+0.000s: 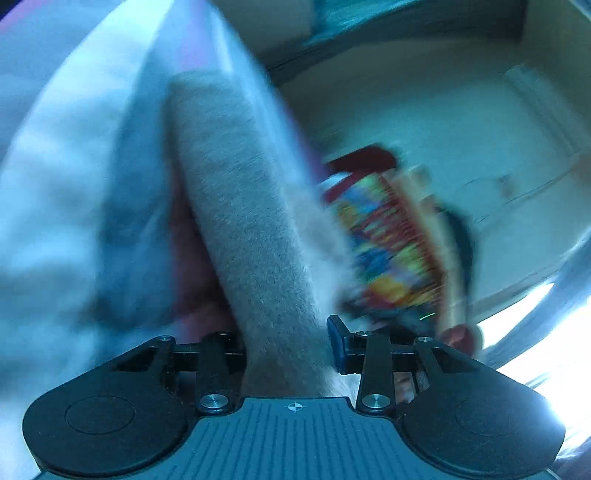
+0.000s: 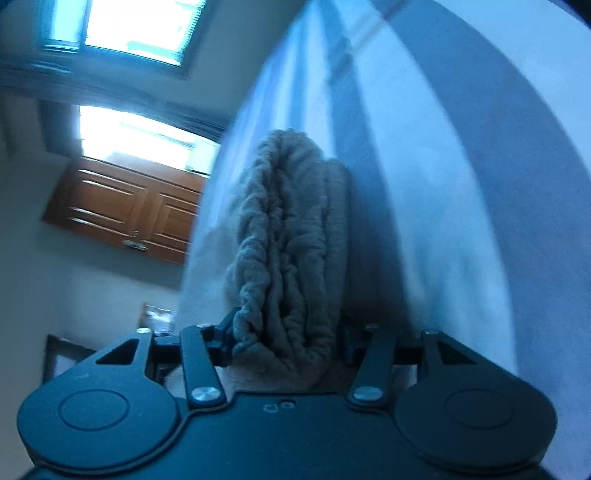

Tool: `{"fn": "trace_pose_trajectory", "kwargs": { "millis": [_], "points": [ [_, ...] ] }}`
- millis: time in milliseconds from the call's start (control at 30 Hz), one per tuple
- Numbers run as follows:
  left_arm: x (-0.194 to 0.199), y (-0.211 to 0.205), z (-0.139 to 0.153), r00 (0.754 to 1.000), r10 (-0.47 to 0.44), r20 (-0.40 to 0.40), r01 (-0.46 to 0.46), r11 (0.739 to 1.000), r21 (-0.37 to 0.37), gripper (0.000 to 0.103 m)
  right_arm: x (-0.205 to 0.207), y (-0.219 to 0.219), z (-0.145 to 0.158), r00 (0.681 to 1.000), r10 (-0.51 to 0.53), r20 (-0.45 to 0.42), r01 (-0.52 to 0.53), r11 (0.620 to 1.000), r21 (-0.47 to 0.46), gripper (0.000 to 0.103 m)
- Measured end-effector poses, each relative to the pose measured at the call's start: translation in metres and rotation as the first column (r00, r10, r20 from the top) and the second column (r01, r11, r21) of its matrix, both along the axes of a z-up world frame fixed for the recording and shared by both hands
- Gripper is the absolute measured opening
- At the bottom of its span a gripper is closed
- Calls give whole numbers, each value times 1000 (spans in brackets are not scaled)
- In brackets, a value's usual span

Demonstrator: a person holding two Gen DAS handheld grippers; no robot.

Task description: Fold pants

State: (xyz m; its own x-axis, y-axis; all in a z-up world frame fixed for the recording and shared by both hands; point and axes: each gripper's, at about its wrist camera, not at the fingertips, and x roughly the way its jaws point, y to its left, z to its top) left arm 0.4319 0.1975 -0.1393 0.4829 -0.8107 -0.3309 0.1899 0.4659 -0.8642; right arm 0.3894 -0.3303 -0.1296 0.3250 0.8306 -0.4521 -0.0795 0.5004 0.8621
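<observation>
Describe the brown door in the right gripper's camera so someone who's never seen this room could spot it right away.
Look left of the pale sheet that fills the right half of the right wrist view. Below the bright window sits the wooden door, tilted. It is the only warm brown, panelled surface among pale walls.

1. The pants (image 1: 243, 221) are soft grey cloth. They look fuzzy and a bit rough, like a warm fleece.
2. At the bunched edge of the pants (image 2: 284, 240) the cloth is wrinkly and bumpy.
3. The left gripper (image 1: 288, 350) is black plastic, dull and not shiny. It has small shiny metal screws.
4. The right gripper (image 2: 284, 343) is the same dull black plastic, with shiny metal screws too.
5. The white sheet (image 2: 424, 166) is smooth, thin cloth.
6. The brown door (image 2: 125, 206) is wood, smooth and a little shiny.
7. The window (image 2: 129, 26) is bright, clear glass.
</observation>
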Motion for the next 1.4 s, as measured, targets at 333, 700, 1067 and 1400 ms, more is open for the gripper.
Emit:
{"fn": "trace_pose_trajectory", "kwargs": {
  "millis": [333, 700, 1067, 1400],
  "points": [
    [-101, -3, 26, 974, 217, 71, -226, 959, 169, 54, -69, -27, 25, 997, -78, 26, 80, 993, -84, 76],
    [-211, -55, 105, 918, 265, 295, -373, 826, 422, 54, -174, 2, 70, 960, -70, 269, 140, 958, -249, 88],
    [-327, -120, 174, 857, 257, 446, -489, 677, 550, 78, -304, 46, 140, 833, -10, 553, 330, 811, -483, 103],
    [-426, -142, 193, 818, 262, 513, -550, 618, 562, 98, -404, 64, 154, 730, 10, 684, 454, 740, -496, 103]
  ]
}}
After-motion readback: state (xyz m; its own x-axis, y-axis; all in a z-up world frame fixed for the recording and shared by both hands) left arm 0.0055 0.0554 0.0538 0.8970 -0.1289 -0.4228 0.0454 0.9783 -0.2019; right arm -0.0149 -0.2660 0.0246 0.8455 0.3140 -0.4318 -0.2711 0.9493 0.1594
